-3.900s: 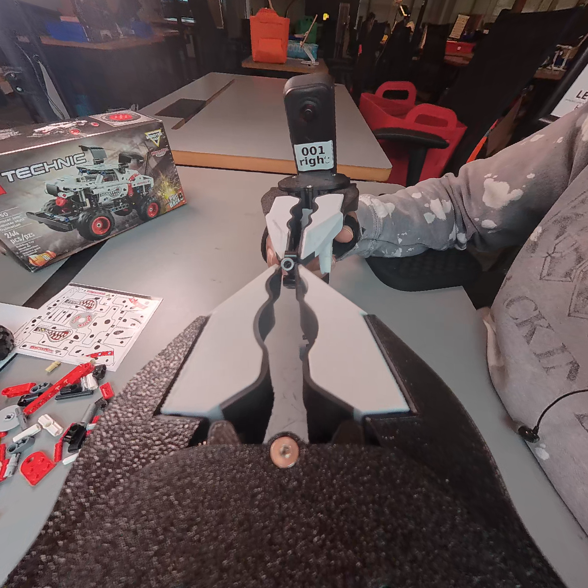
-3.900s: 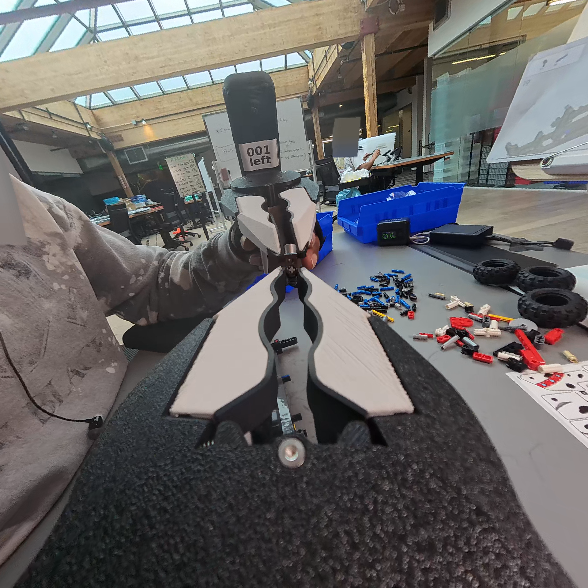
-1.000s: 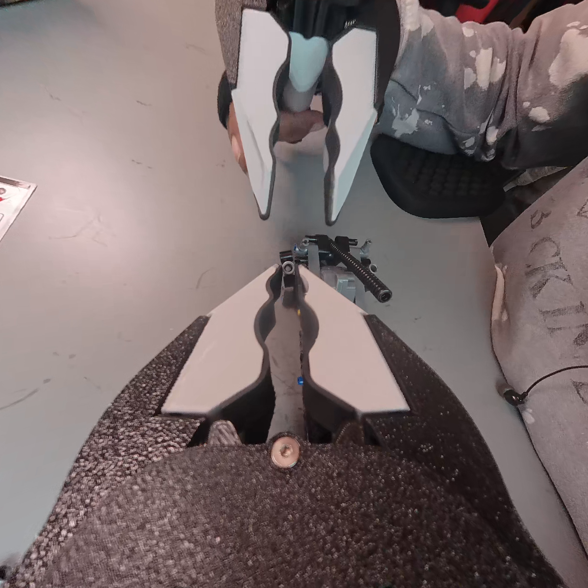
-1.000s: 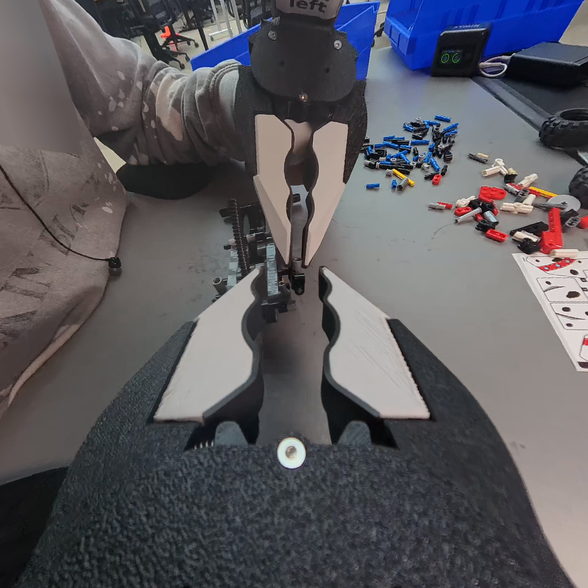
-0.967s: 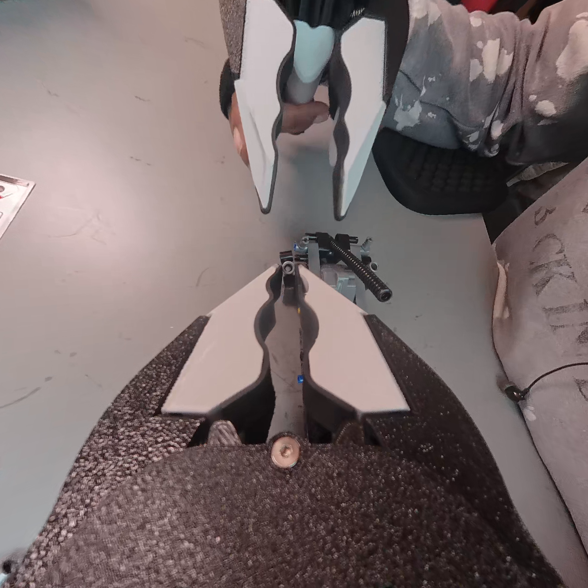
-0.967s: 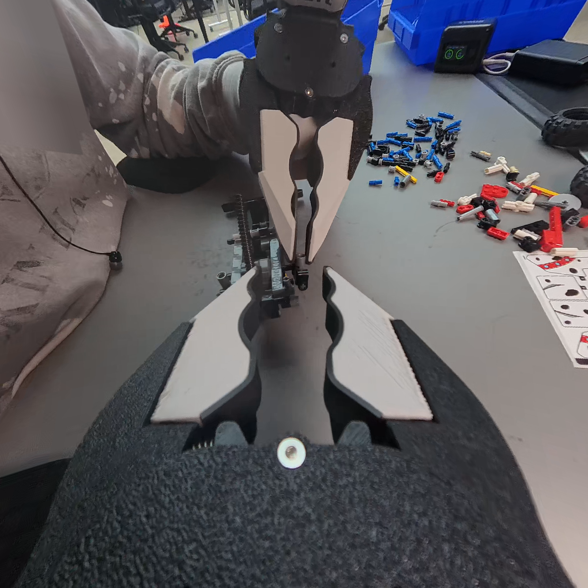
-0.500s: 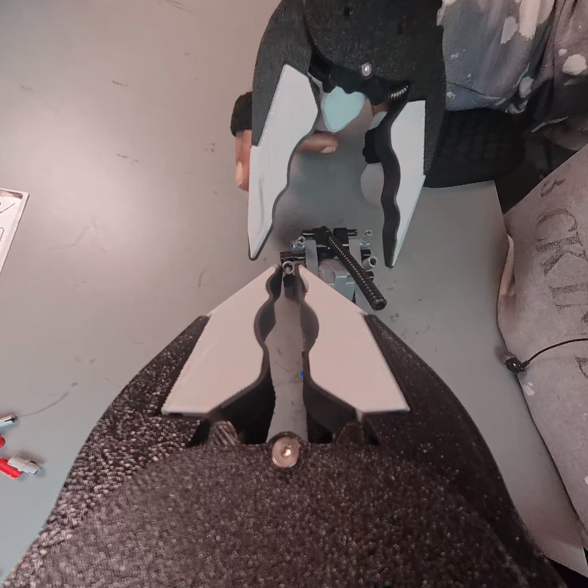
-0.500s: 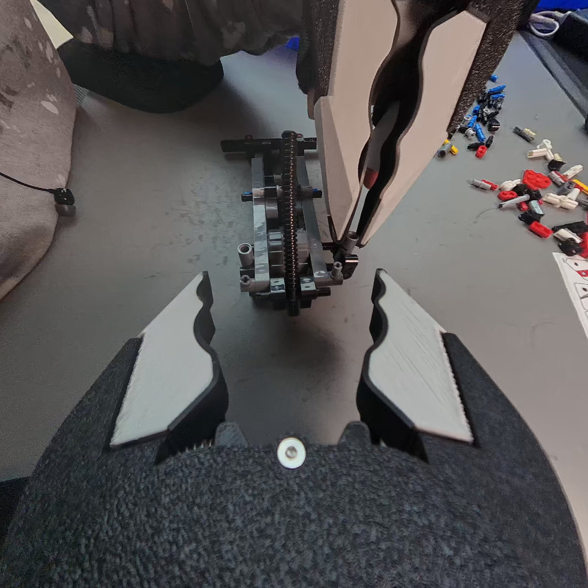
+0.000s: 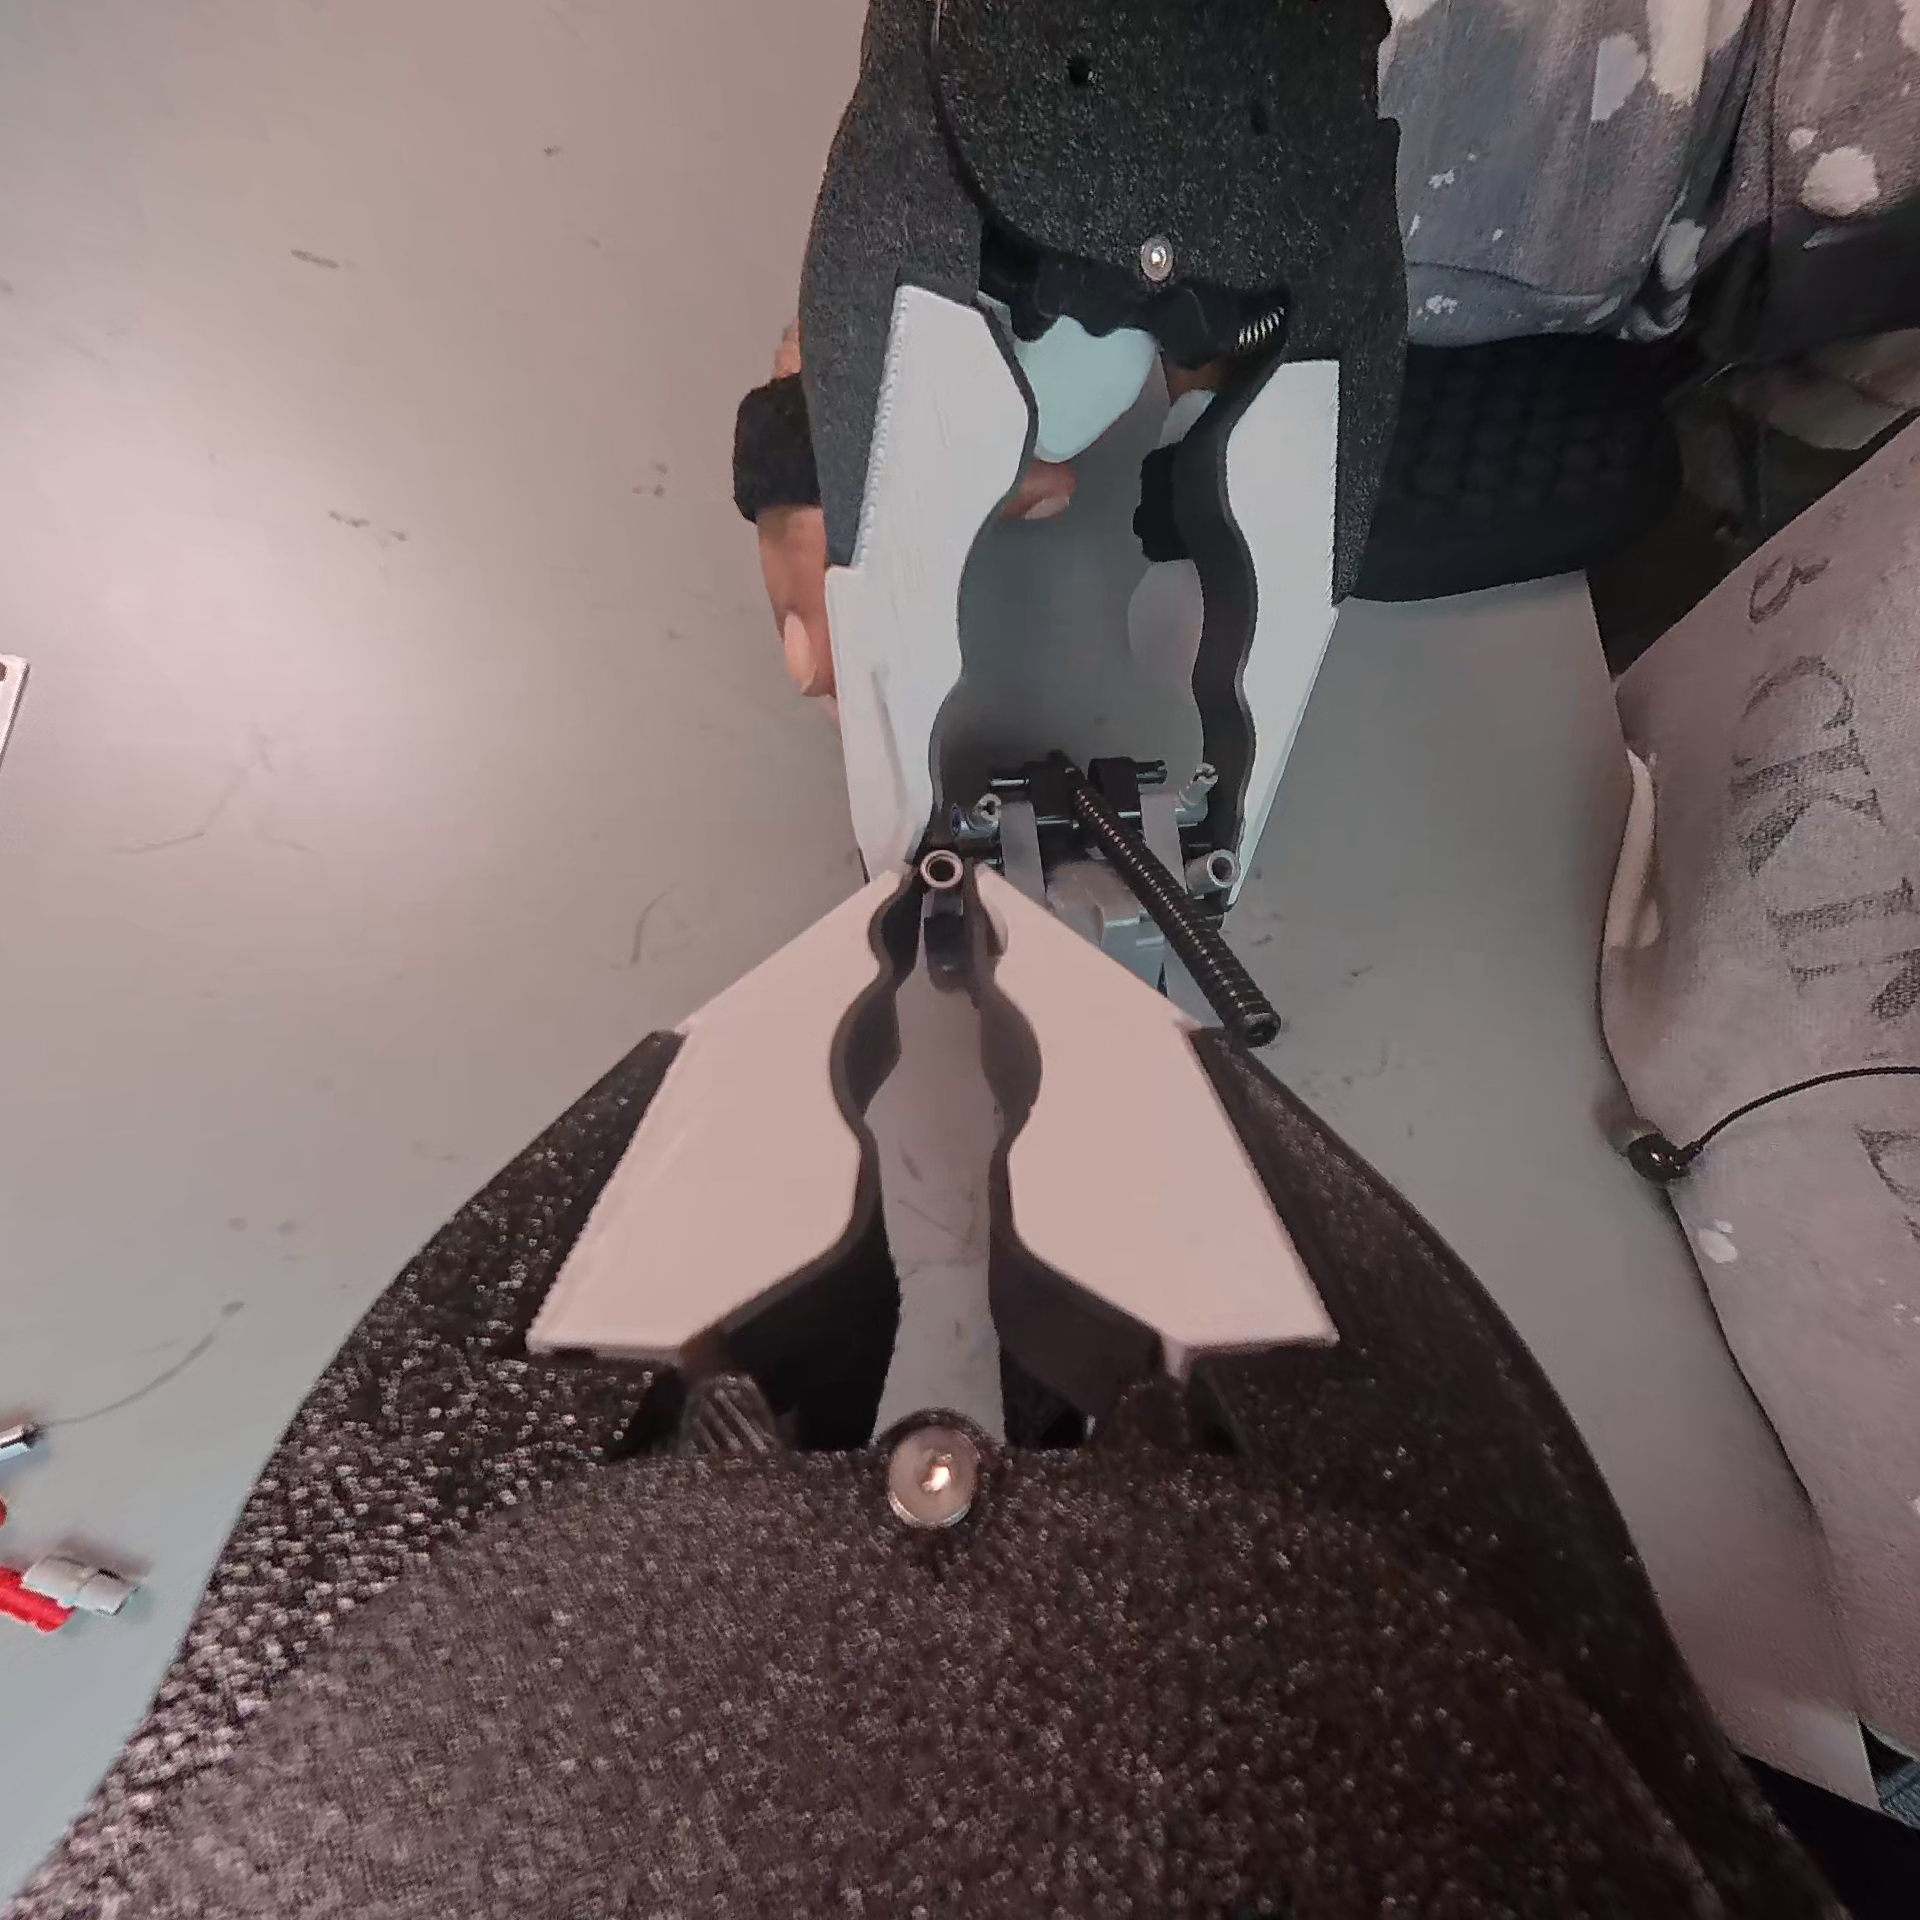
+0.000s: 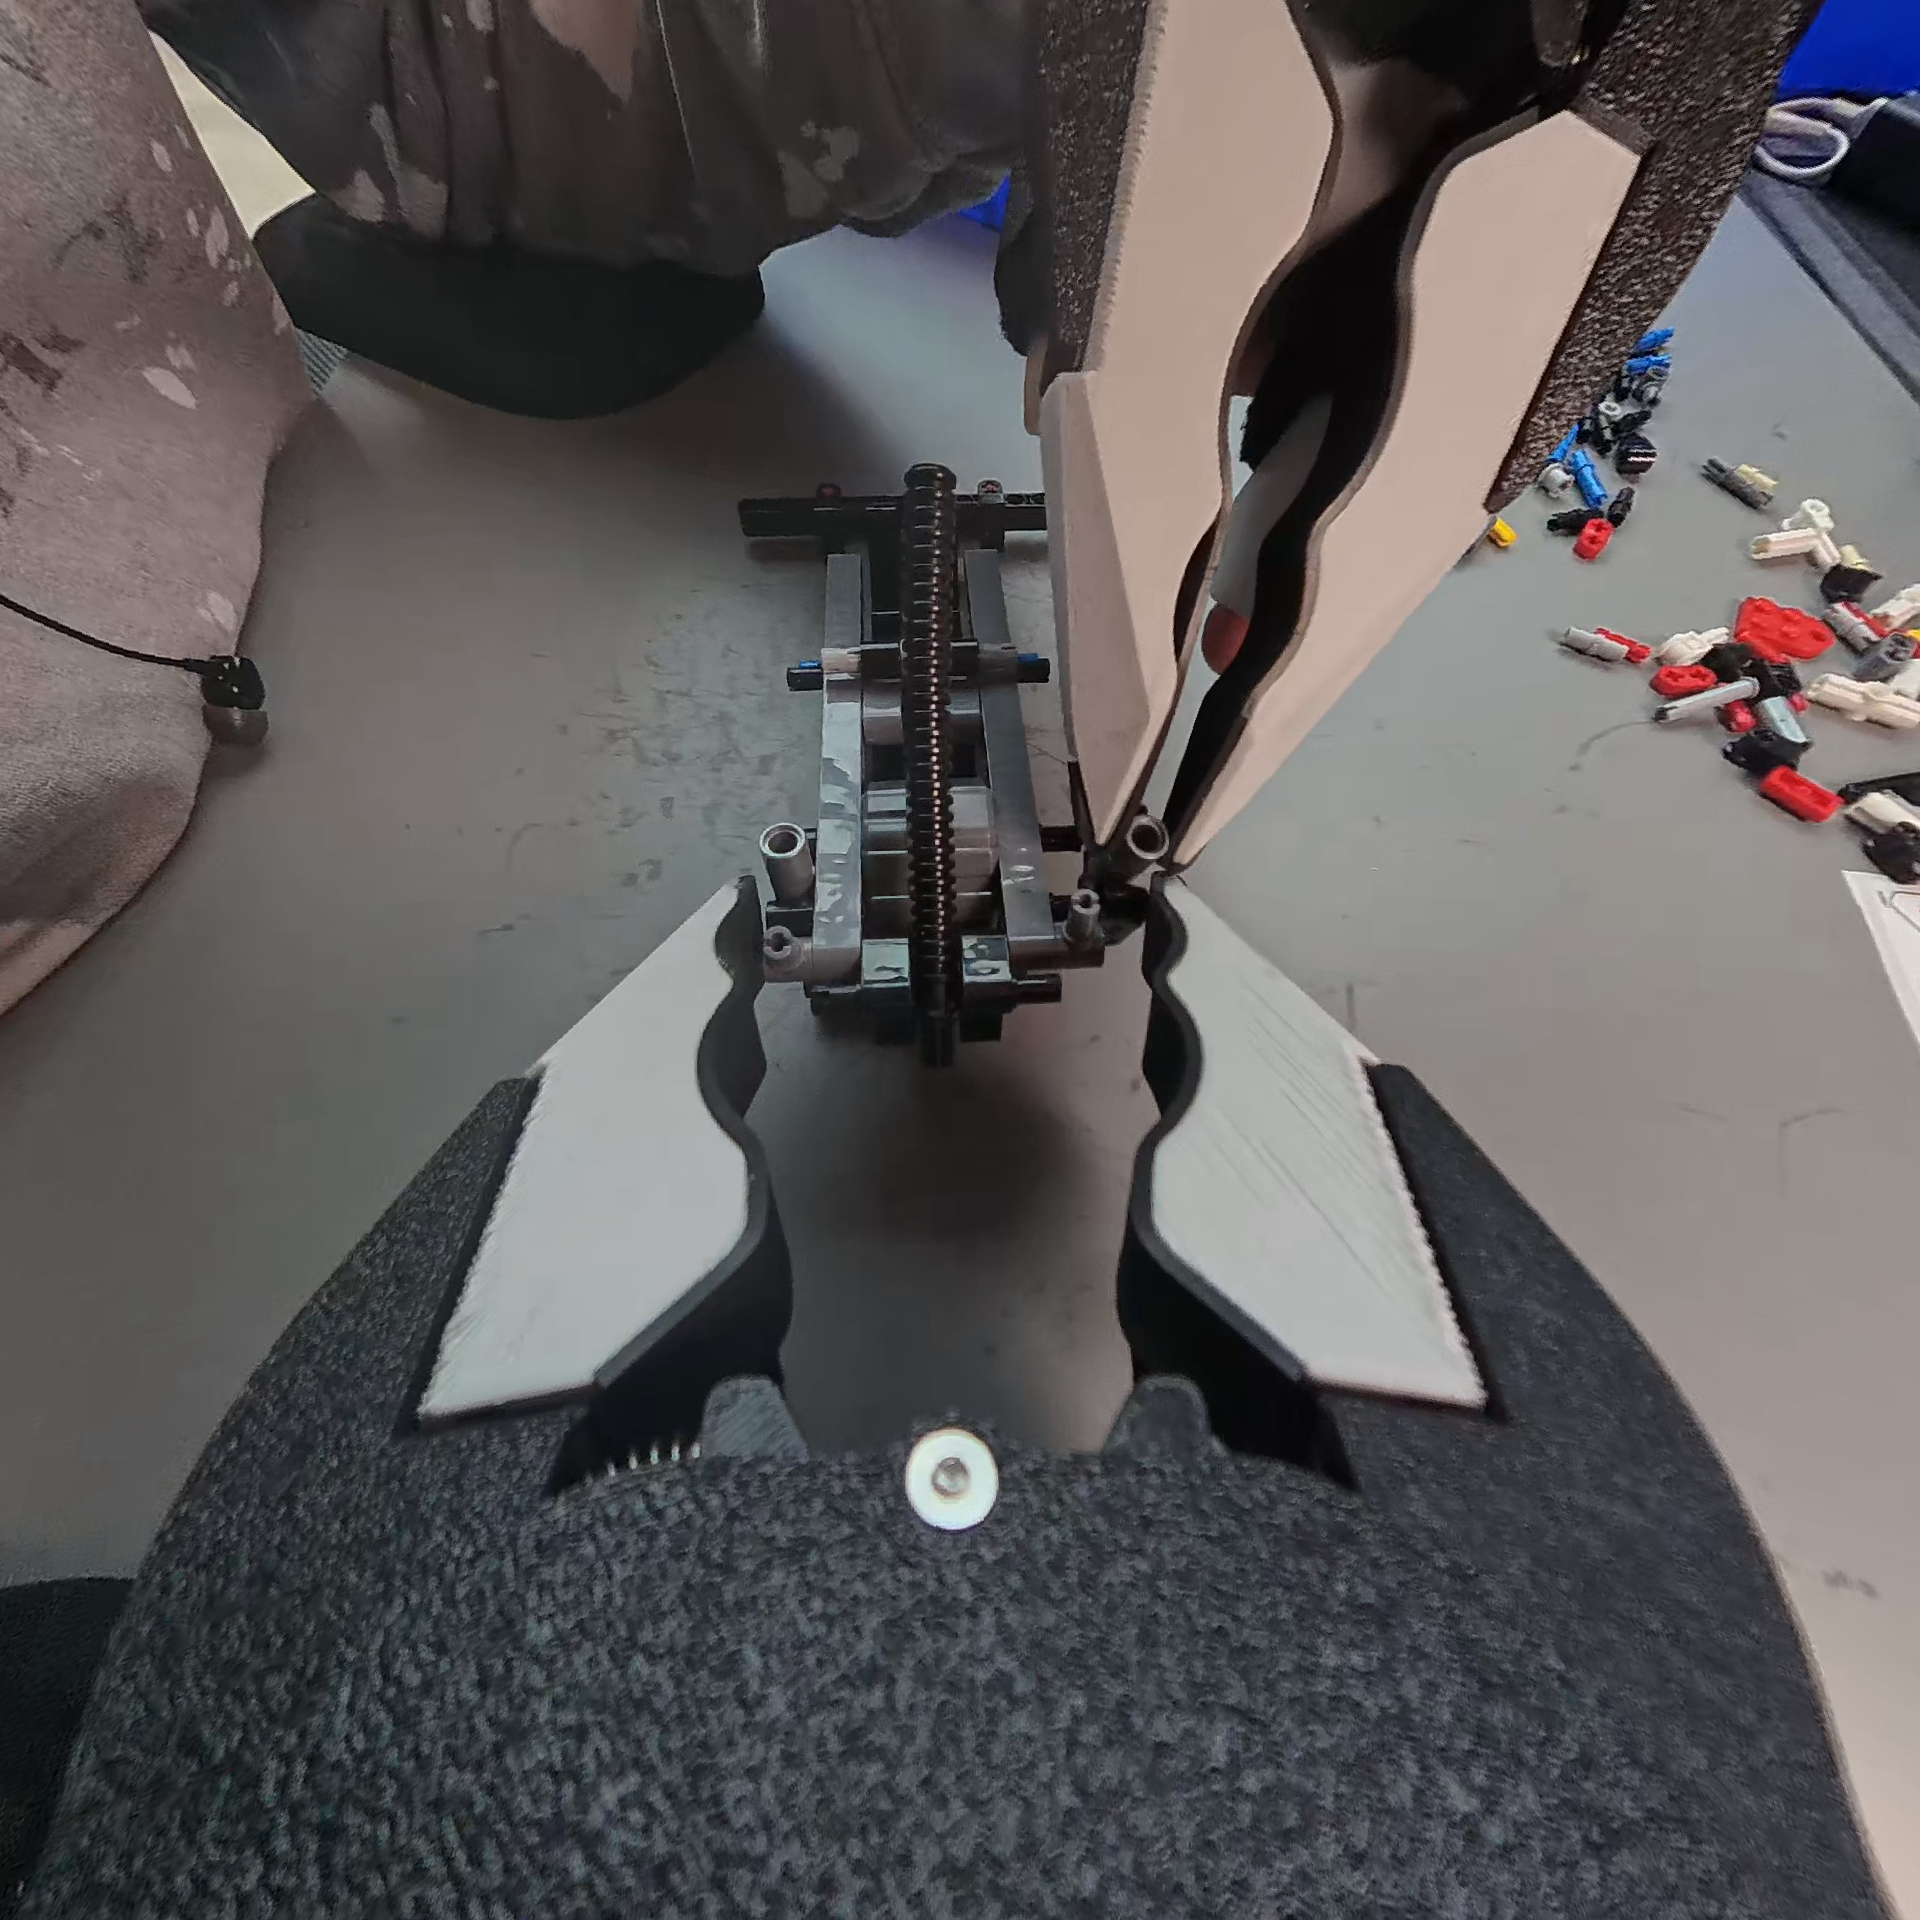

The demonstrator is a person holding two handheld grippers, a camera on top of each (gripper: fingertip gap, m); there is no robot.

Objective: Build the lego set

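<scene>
The chassis (image 10: 914,800) lies on the table (image 10: 1455,1039), its long axis pointing away from the right tool (image 10: 945,904), whose jaws gape wide around its near end. The left tool (image 10: 1138,847), nearer, pinches a small pin (image 9: 943,871) at the near right corner.

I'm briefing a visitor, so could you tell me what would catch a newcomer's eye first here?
The dark lego frame lying mid-table, a black ribbed rod along its top. The left gripper pinches a small grey pin at its corner while the open right gripper straddles its near end. Loose pieces are scattered to the right.
</scene>
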